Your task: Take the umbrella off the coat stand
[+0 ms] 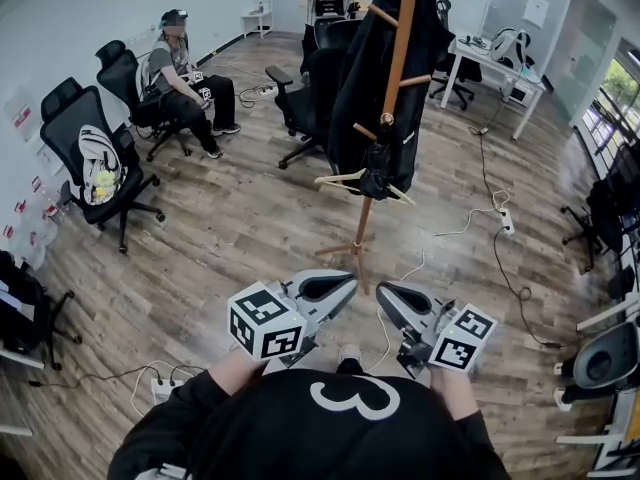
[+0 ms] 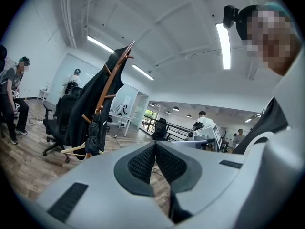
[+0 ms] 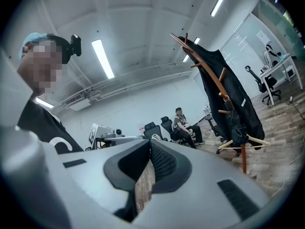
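Head view looks steeply down from overhead. Both gripper views face roughly level from low down. All three share the coat stand, seemingly not close.

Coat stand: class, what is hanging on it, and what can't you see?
On the coat stand hang a black coat, a folded dark umbrella and a wooden hanger. The coat hides any pegs behind it.

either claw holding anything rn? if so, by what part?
Nothing held. The left claw and right claw are both shut with nothing between the jaws. The umbrella hangs on the coat stand, ahead of both.
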### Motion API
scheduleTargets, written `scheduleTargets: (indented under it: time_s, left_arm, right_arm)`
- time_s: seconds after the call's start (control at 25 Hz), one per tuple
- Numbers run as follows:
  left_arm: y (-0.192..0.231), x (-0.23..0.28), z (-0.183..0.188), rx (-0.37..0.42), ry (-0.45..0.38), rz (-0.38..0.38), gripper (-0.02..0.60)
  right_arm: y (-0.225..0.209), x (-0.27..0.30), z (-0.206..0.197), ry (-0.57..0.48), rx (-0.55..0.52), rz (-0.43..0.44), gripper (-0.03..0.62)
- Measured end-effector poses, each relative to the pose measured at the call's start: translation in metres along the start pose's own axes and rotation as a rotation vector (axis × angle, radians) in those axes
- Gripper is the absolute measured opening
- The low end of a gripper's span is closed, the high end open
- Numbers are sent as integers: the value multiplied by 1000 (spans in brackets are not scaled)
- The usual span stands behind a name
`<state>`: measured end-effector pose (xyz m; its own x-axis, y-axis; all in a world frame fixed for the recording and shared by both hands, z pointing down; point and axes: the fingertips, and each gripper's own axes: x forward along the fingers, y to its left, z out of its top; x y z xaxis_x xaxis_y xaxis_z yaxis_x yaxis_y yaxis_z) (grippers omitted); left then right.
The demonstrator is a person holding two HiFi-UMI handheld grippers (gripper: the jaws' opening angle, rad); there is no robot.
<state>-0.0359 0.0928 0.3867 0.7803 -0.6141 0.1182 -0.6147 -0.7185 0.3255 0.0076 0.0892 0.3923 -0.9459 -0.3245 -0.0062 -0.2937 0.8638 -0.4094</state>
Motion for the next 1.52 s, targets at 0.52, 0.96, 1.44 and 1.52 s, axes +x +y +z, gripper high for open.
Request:
scheduleTargets:
  time_s: [0.52,0.96,1.44,1.52]
  left_arm:
    - [91,103,21,-62,14,35,18]
    - [155,184,47,-54,2,66,18]
    - [180,229,61,-12,-16,118,18]
    - [184,230,58,-8,-11,124,18]
  right_arm:
    - [-127,19,42,46,6,-8,26]
    - [-223,22,77,42,9,-16,26]
    - [-275,9,89,17,11,-22,26]
    - [-277,9,86,15,13,-27,26]
